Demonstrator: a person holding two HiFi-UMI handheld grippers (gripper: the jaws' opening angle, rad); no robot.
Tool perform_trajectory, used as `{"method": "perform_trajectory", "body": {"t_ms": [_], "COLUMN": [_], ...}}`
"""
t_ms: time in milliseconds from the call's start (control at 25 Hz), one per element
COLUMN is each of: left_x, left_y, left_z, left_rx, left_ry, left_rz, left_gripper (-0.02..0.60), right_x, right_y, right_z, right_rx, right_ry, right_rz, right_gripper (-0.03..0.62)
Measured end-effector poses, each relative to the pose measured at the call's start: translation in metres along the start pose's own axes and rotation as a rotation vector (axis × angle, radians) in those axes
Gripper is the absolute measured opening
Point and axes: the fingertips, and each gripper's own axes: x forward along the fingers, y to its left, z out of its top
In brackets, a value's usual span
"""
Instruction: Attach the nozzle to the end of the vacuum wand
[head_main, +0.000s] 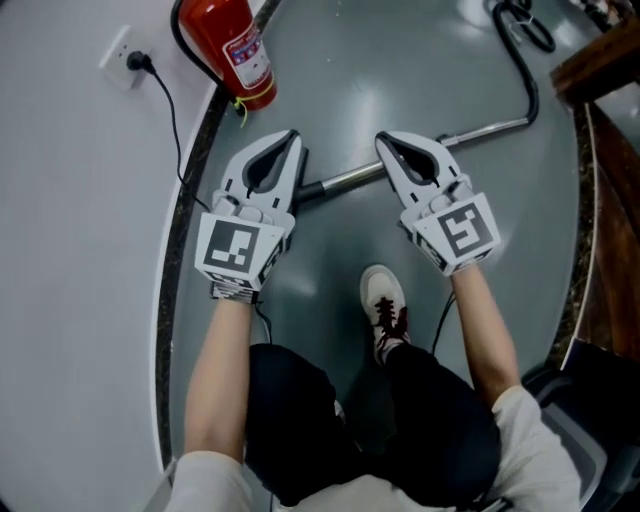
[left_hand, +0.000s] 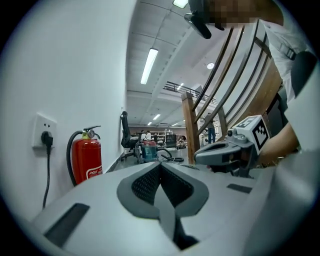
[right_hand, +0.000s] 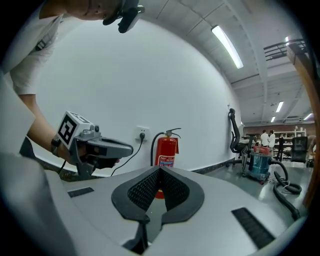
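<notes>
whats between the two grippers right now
In the head view, only the vacuum wand, lying below them, shows in the gap between the left gripper and right gripper.

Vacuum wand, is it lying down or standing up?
Lying down. The vacuum wand stretches flat across the grey floor, just beyond the person's shoe.

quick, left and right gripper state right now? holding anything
Left gripper: closed, nothing held.
Right gripper: closed, nothing held.
</notes>
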Motion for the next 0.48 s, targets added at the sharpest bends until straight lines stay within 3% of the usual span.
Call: {"method": "perform_trajectory", "body": {"t_ms": [200,480], "left_x": [-0.006,-0.003], "left_y": [0.003,0.006], "left_z": [0.038,0.141], "left_rx": [0.036,0.062], "left_ry": [-0.010,-0.001], "left_rz": [-0.005,0.038], "left_gripper": [0.000,0.000], "right_x": [0.002,-0.005], "right_y": [-0.009,-0.029], "right_z": [0.065,0.179], "right_rx": [-0.045,-0.018], "right_ry": [-0.041,-0.101], "right_rz": [-0.010,-0.013], "right_gripper": [0.026,0.026]}}
